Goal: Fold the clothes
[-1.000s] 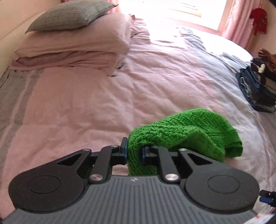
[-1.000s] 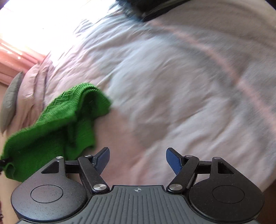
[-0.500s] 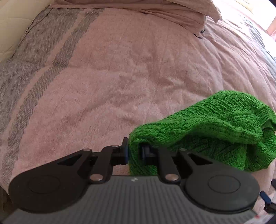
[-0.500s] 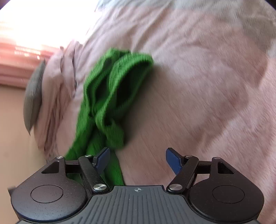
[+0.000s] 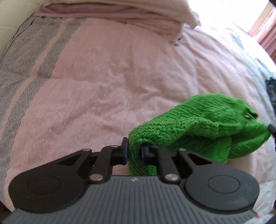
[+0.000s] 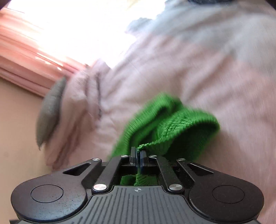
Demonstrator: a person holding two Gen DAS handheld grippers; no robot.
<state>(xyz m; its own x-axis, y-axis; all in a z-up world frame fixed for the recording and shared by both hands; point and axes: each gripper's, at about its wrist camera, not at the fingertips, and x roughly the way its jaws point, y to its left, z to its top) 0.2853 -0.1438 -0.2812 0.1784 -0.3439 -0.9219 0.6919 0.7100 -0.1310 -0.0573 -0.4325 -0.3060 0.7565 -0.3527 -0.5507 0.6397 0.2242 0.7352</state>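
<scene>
Right hand-held gripper [image 6: 138,155] newly clamped (sweater [image 6: 172,124] blurred)

Bed [image 5: 107,82] fills both views; pink bedspread with grey herringbone stripes [image 5: 15,69] at left edge. Stacked pink pillows [image 5: 120,13] at head end, grey cushion [image 6: 50,106] beside them. Pink curtains [image 6: 22,56] flank overexposed window [image 6: 82,25]. Beige wall [image 6: 15,137] adjacent.

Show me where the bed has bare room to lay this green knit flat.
Open pink bedspread lies between the grey stripes at left, the stacked pillows above and the green knit. It is crowded at right: the knit is bunched there and dark clothes sit at the edge.
</scene>
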